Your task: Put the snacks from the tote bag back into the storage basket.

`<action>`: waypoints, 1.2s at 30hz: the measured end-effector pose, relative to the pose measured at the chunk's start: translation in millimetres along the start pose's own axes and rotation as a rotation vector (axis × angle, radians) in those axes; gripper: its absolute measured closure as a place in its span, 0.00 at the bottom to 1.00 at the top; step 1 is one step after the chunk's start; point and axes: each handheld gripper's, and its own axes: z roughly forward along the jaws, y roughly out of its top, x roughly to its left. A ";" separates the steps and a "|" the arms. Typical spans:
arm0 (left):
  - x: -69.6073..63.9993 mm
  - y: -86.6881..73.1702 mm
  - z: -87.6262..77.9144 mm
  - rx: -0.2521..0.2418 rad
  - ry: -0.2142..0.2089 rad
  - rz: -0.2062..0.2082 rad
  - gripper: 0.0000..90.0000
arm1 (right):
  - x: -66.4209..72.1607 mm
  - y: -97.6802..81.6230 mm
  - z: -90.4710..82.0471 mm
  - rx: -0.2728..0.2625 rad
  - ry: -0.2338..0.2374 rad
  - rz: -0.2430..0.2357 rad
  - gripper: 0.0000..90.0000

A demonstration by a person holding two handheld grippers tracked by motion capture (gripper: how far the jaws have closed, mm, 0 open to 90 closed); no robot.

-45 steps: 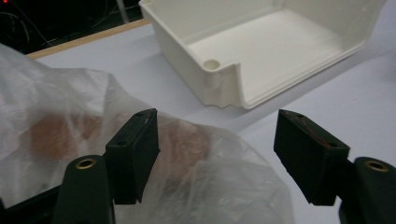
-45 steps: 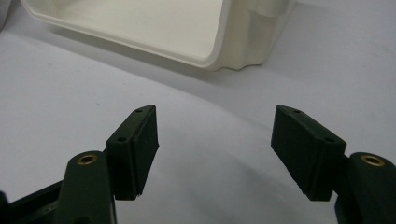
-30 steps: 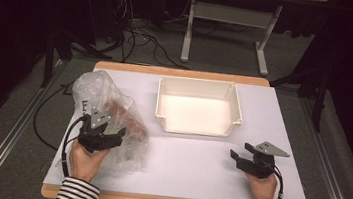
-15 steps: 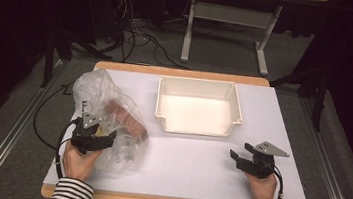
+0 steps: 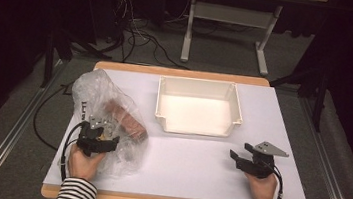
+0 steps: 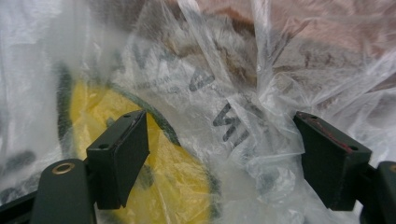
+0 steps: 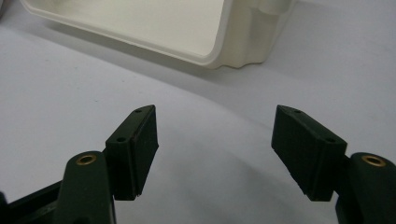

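High view first: the clear plastic bag (image 5: 107,117) lies crumpled on the white counter (image 5: 192,166) at about nine o'clock, a reddish-brown item (image 5: 127,120) showing through it. Left gripper (image 5: 101,138) sits right on the bag's near edge, fingers spread apart with film bunched between them, not clamped; the left gripper view has crinkled plastic with a yellow print (image 6: 140,158) and dark lettering in the gap between the fingers (image 6: 122,154). Over at four o'clock, the right gripper (image 5: 238,157) rests low on bare counter, fingers released and holding nothing. White bin (image 5: 199,107) stands at twelve o'clock, just beside the bag, well apart from the right gripper.
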 end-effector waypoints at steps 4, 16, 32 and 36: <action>-1.1 -0.7 5.4 0.014 -0.008 0.005 0.26 | 0.1 0.1 -0.4 0.003 -0.001 -0.002 0.35; -7.8 -0.9 11.4 0.044 -0.058 0.043 0.54 | 0.4 0.0 -0.3 0.001 0.000 -0.001 0.35; -12.5 1.6 6.3 0.037 -0.111 0.078 1.00 | 1.2 0.0 -0.3 0.001 -0.003 -0.008 0.35; -16.1 1.6 0.9 0.017 -0.127 0.092 1.00 | 1.5 -0.1 -0.3 -0.001 -0.002 -0.009 0.35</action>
